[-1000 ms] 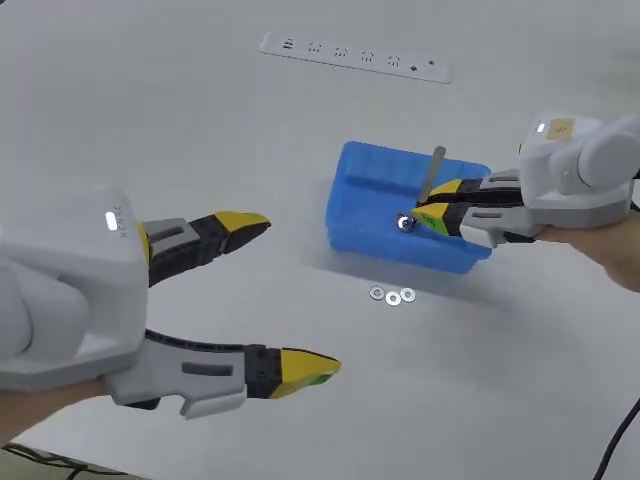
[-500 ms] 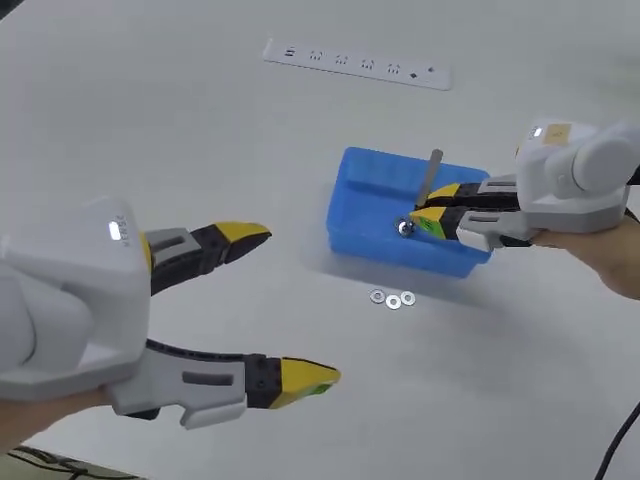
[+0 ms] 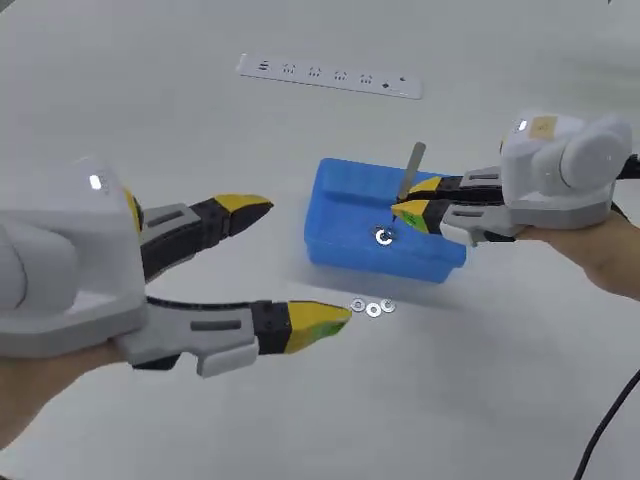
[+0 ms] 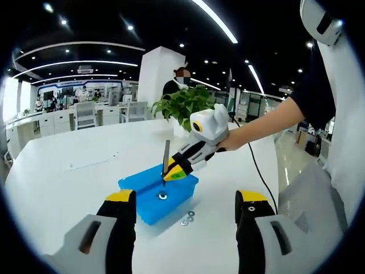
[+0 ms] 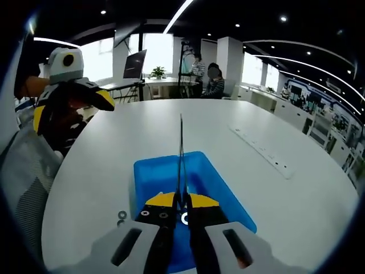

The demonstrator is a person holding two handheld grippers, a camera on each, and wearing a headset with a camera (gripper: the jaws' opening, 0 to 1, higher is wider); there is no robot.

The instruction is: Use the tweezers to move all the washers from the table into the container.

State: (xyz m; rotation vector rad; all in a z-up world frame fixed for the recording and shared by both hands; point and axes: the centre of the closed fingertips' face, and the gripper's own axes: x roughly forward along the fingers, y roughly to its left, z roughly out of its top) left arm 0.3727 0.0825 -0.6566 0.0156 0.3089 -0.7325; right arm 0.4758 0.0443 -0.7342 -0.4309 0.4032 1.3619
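Observation:
A blue container (image 3: 340,190) stands mid-table with one washer (image 3: 384,236) on its floor. My right gripper (image 3: 405,213) is shut on grey tweezers (image 3: 412,168) and hovers over the container's right half. The tweezers' lower end is just above that washer. Three washers (image 3: 372,308) lie in a row on the table in front of the container. My left gripper (image 3: 290,262) is open and holds nothing, left of the container. In the left gripper view the container (image 4: 142,194), the washers (image 4: 187,218) and the tweezers (image 4: 166,157) lie ahead. The right gripper view shows the tweezers (image 5: 181,148) over the container (image 5: 154,177).
A white power strip (image 3: 330,77) lies on the table beyond the container. The white table (image 3: 180,120) is bare around the container. A cable (image 3: 610,430) trails at the right. People and a potted plant (image 4: 185,105) are in the background.
The whole picture has shifted left and slightly down with the head. My right gripper stays over the container with the tweezers. My left gripper's lower finger has edged closer to the three washers.

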